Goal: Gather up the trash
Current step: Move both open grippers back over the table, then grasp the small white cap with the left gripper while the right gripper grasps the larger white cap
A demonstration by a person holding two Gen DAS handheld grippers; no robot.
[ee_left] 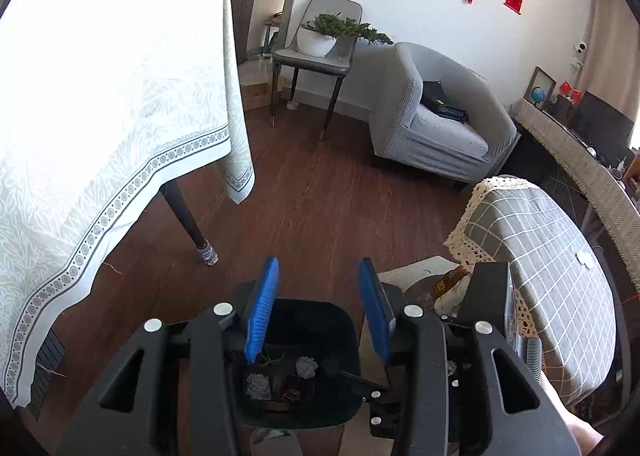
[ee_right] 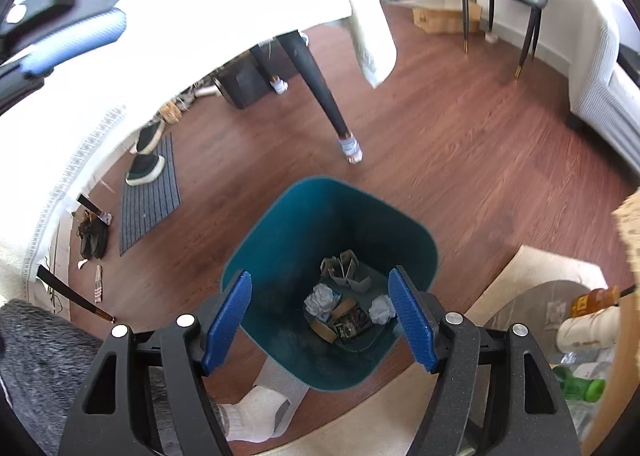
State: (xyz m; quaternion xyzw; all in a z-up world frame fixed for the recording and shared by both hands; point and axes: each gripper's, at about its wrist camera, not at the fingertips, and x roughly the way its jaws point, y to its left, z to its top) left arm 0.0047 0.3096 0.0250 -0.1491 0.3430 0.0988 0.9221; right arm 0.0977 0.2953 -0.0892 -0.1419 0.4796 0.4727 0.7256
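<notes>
- Left hand-held gripper [ee_left: 320, 312]: the blue pads are seen apart with nothing between them; the jaws stand only partly spread, empty.
- Right hand-held gripper [ee_right: 324, 320]: the jaws are spread wide, nothing is pinched.
- Teal bin [ee_right: 424, 240] is found directly below and ahead of both sets of fingertips, standing on the wood floor [ee_right: 460, 143]; its rim is not touched by either tool.
- Trash already in the bin: crumpled paper balls [ee_right: 322, 302], folded grey card [ee_right: 346, 268], a dark wrapper [ee_right: 350, 322]. All are seen on the bin bottom, between the right pads in that view.
- Handling judgement: paper balls are expected to be very light, soft and crushable; a pinch across the middle of the wad should be enough, little force needed. Card is stiffer and is better taken by an edge.
- A green bottle [ee_right: 580, 384] and other clutter are visible to the right of the right tool, under a round counter edge; whether they count as trash cannot be told. Smooth plastic may slip; it should be gripped across the body.
- A socked foot [ee_right: 256, 412] sits just below the left pad of the right tool, beside the bin.
</notes>
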